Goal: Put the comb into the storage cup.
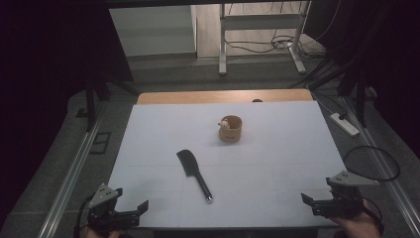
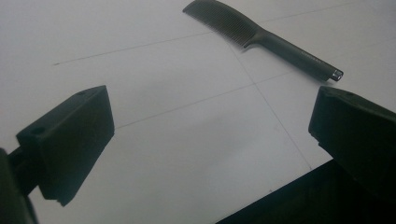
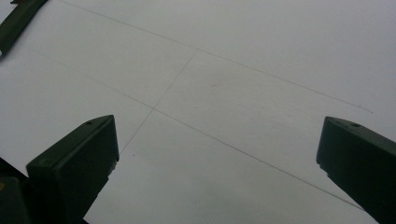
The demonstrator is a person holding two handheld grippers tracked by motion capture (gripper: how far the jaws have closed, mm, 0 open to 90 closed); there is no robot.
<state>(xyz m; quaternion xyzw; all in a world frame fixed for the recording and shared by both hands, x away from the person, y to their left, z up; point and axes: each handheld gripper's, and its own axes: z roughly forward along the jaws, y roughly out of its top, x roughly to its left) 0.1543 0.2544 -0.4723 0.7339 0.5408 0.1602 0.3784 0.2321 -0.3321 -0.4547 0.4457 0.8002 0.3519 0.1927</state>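
White sheeting covers the table (image 1: 158,129), and from the high view a black comb (image 1: 194,175) lies near its middle, teeth end toward the far left, handle tip toward the near right. Farther back and a little right stands a small round wooden cup (image 1: 231,128) with a pale little object at its rim, too small to identify. The left gripper (image 1: 130,212) sits at the near left corner and the right gripper (image 1: 313,203) at the near right edge, each pointing inward, both well apart from the comb and the cup. Both have their jaws spread wide with nothing between them.

From the left gripper view, the comb (image 2: 261,36) lies ahead toward the upper right, clear of the two black jaws, which stand far apart over bare sheet. The left gripper (image 2: 205,135) holds nothing.

From the right gripper view, the right gripper (image 3: 217,163) also gapes over bare sheet, and a dark strip at the top left corner is probably the comb's handle (image 3: 16,21).

As I judge it, the work has not yet started: both hands wait at the near edge. The comb is the closest thing to them, so the likely next move is a reach inward to it, with jaws turned across the thin handle and lowered flat to the sheet before closing.
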